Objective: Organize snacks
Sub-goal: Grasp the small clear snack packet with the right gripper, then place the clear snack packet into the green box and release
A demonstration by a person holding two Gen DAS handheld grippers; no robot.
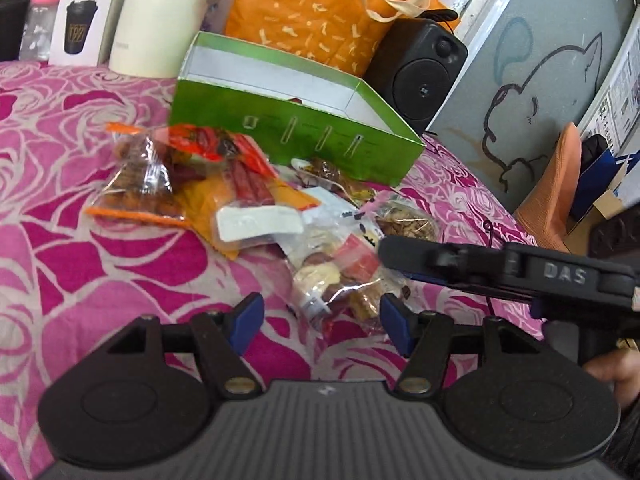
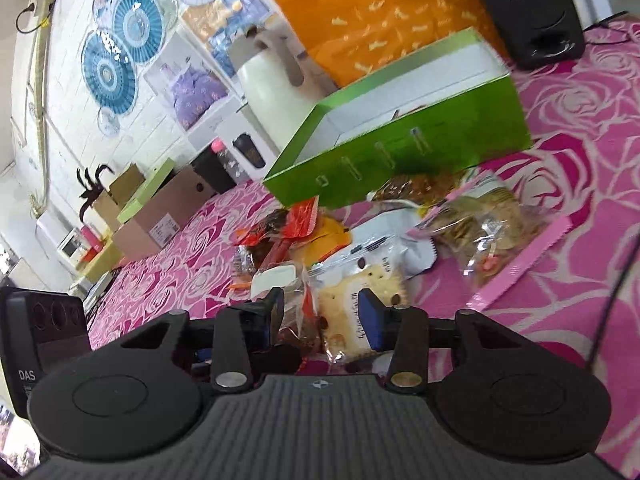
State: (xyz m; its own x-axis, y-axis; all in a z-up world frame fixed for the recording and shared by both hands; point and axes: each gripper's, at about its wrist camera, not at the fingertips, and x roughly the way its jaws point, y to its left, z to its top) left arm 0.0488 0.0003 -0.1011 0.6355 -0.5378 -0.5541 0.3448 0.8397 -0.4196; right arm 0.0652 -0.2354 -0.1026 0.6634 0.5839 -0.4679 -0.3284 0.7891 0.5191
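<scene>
A pile of snack packets (image 1: pixel 256 208) lies on the pink rose cloth in front of an open green box (image 1: pixel 296 136). My left gripper (image 1: pixel 322 322) is open, its jaws on either side of a clear bag of mixed sweets (image 1: pixel 340 280). My right gripper (image 2: pixel 320 316) is open around a cracker packet (image 2: pixel 360 300) at the near end of the pile (image 2: pixel 360 240). The green box (image 2: pixel 400 152) stands just beyond. The right gripper's body (image 1: pixel 500 272) reaches in from the right in the left wrist view.
A black speaker (image 1: pixel 420 76), an orange tote bag (image 1: pixel 320 16) and a cream flask (image 1: pixel 156 20) stand behind the box. A pink-edged bag of nuts (image 2: pixel 488 232) lies right of the pile. Cardboard boxes (image 2: pixel 160 216) sit at the far left.
</scene>
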